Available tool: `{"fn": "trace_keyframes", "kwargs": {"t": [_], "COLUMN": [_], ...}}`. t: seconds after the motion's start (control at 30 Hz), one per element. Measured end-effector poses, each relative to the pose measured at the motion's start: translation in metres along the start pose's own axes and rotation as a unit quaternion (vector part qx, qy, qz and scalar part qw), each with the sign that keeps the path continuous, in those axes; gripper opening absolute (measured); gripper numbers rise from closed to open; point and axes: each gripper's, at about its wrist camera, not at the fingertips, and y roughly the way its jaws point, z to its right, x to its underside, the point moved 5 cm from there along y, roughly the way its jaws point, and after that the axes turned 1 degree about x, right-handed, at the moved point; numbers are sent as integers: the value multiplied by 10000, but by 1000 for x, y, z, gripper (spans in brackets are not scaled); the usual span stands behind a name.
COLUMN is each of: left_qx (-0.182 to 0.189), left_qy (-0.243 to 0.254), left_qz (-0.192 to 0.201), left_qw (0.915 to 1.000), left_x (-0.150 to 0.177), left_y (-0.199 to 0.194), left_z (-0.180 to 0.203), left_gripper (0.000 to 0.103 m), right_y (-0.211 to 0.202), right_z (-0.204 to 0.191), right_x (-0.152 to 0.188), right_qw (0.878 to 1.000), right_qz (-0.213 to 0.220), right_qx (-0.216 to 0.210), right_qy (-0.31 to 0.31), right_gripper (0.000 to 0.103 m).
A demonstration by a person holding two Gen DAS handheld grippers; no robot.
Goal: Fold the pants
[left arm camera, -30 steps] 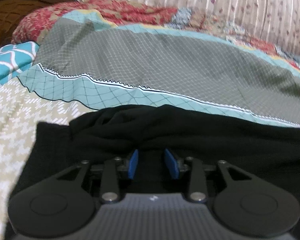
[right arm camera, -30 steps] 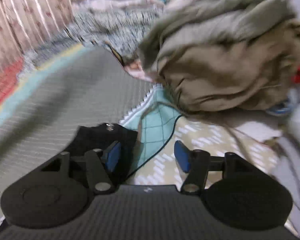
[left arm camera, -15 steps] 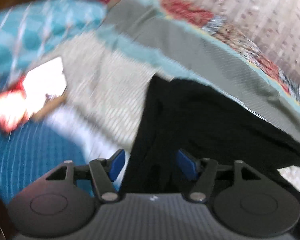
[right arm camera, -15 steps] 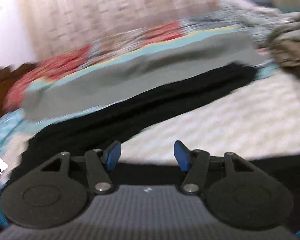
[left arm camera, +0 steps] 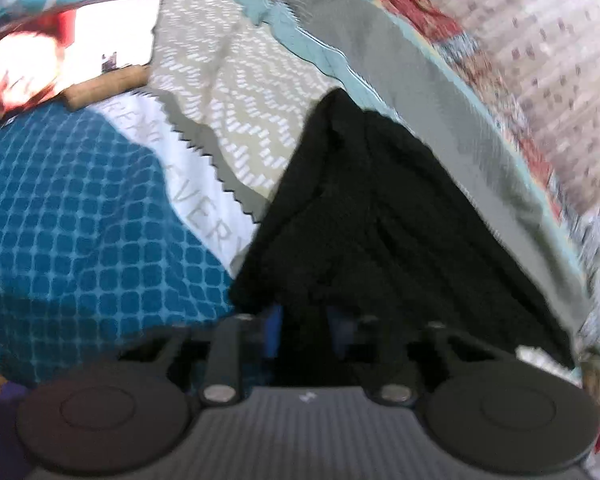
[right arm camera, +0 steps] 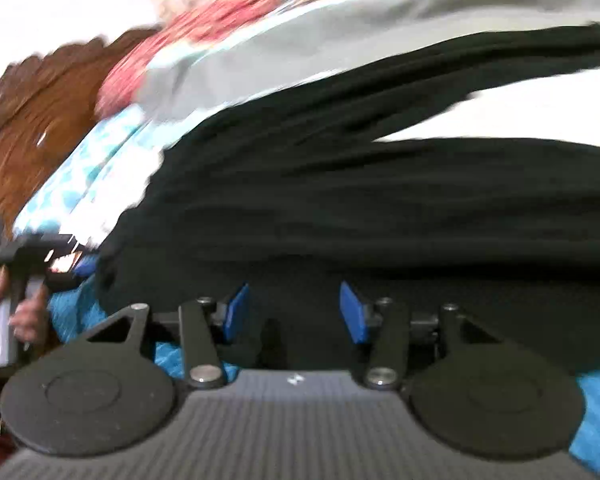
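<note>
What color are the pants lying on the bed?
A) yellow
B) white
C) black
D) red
C: the pants spread across the bed are plain black in both wrist views, with no red, yellow or white cloth in them.

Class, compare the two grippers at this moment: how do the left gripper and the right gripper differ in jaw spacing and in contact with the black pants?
The left gripper has its jaws nearly together, closing on a bunch of the black pants. The right gripper has jaws wide apart, also closing, its pads clear of the cloth beneath. Both have blue pads and point down at the pants.
</note>
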Motion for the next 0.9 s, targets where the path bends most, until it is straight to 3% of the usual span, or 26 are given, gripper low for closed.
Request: {"fn": "trace_keyframes", "kwargs": {"t": [0.1, 0.2, 0.33, 0.43, 0.57, 0.63, 0.77, 0.9], "left_qx": [-70, -165, -436, -538, -633, -667, -727, -780], "left_qy": [-48, -86, -163, -236, -206, -219, -184, -114], "left_qz": [321, 509, 298, 208, 157, 149, 116, 224], "left_qw": [9994, 9985, 9985, 9981, 9977, 9974, 9971, 9966], "left_x": [-6, -14, -11, -3, 1, 0, -2, -6], "left_y": [-31, -56, -42, -34, -31, -31, -30, -40], "left_z": [-3, -12, -18, -17, -11, -7, -2, 7], "left_gripper": [16, 16, 17, 26, 34, 34, 19, 18], "right_y": [-40, -87, -137, -165, -179, -181, -180, -182], "right_z": [49, 108, 177, 215, 238, 247, 260, 273], "right_x": [-1, 4, 17, 30, 50, 57, 69, 67], "right_qw": [9955, 9785, 9428, 9133, 8719, 8573, 8437, 8455], "right_qz": [419, 940, 1495, 1883, 2392, 2526, 2672, 2582], "right_qx": [556, 1103, 1701, 2053, 2126, 2155, 1965, 1921], "right_qy": [640, 1468, 2447, 2970, 3707, 3934, 4220, 4260], "right_gripper": [53, 54, 54, 54, 54, 54, 53, 52]}}
